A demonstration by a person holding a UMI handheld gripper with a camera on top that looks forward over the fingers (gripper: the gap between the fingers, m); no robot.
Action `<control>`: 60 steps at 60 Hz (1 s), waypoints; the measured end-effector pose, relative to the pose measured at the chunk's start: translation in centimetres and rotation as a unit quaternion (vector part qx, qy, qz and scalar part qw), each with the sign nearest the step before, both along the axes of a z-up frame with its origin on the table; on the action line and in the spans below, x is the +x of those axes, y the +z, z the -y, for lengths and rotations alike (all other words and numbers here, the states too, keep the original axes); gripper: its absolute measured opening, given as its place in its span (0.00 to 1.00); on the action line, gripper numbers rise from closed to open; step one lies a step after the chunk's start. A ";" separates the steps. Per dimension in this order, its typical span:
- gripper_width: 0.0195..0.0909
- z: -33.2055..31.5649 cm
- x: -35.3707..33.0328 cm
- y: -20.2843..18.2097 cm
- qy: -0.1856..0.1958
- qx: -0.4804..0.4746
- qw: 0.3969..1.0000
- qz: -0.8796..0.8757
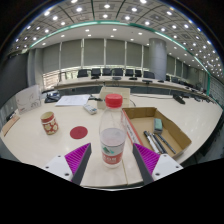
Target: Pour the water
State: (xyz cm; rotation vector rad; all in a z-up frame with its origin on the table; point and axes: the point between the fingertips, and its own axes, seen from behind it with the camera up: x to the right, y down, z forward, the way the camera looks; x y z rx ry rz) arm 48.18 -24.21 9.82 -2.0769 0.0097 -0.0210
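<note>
A clear plastic bottle (112,138) with a red cap and a red-and-white label stands upright on the pale table (40,148). It sits between the tips of my gripper (112,160), with a gap at either side. The fingers are open; the left magenta pad (79,157) and the right one (146,158) do not touch the bottle. A patterned cup (49,122) stands on the table ahead to the left. A flat red disc (78,132) lies between the cup and the bottle.
An open cardboard box (150,124) holding tools lies just right of the bottle. A small clear object (90,108) and a white box (114,95) stand beyond it. Desks and office chairs (110,73) fill the back of the room.
</note>
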 end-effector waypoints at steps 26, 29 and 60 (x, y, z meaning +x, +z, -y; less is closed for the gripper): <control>0.42 -7.2 0.1 -4.2 0.012 0.055 0.998 -0.010; 0.39 -7.3 0.0 -4.1 0.014 0.054 0.998 -0.010; 0.29 -12.9 -3.3 6.8 -0.003 0.061 0.961 0.270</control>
